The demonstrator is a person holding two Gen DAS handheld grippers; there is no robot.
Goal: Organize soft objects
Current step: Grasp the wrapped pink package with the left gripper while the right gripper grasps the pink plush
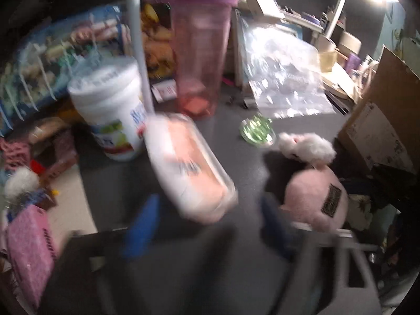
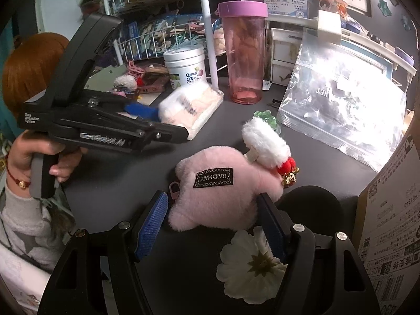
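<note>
A pink plush with a black HANDMADE label lies on the dark desk, with a white fluffy puff on its far end. My right gripper is open, its blue pads either side of the plush's near end. A clear pack of pink and white soft pads lies ahead of my left gripper, which is open and blurred. In the right wrist view the left gripper reaches the pack from the left. The plush also shows in the left wrist view.
A tall pink tumbler and a white can stand behind the pack beside a white pole. A shiny plastic bag lies at right, a cardboard box at the right edge, a white fabric flower near my right gripper.
</note>
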